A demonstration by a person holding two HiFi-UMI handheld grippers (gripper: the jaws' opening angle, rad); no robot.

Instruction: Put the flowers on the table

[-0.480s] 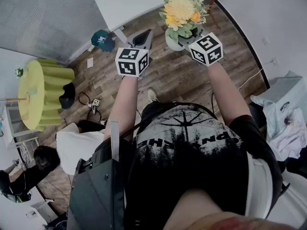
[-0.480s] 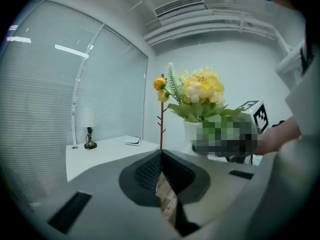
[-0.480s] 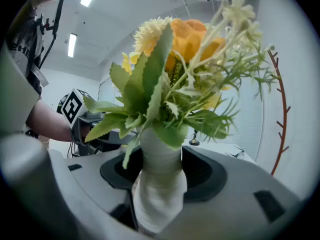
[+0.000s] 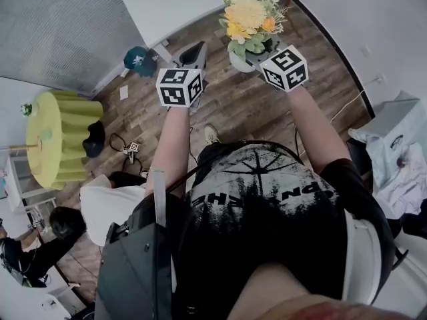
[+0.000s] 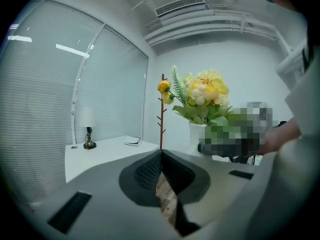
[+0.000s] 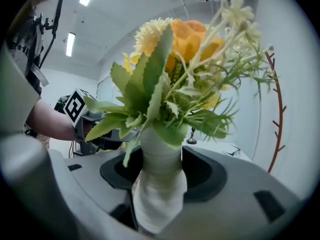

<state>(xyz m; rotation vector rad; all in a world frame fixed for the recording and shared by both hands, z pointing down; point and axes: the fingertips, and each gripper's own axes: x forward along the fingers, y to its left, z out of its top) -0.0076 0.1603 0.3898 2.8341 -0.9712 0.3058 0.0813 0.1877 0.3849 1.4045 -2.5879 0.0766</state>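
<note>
A white vase (image 6: 159,184) of yellow and orange flowers (image 4: 248,17) is carried upright in the air, short of the white table (image 4: 170,5). My right gripper (image 6: 159,176) is shut on the vase's neck, its pads pressing both sides. In the head view the right gripper (image 4: 261,53) sits just under the bouquet. My left gripper (image 4: 193,57) is held level beside it, to the left, shut with nothing between its jaws. From the left gripper view the bouquet (image 5: 202,96) shows to the right, and the left gripper (image 5: 161,160) points at the table (image 5: 100,151).
A small lamp (image 5: 89,130) and a book (image 5: 132,141) stand on the table. A bare coat stand (image 5: 162,111) rises behind it. On the floor are a yellow-green round table (image 4: 57,135), a teal object (image 4: 137,61), cables and a seated person (image 4: 107,202) at the left.
Both grippers and the vase have shifted slightly up and left in the head view, closer to the white table.
</note>
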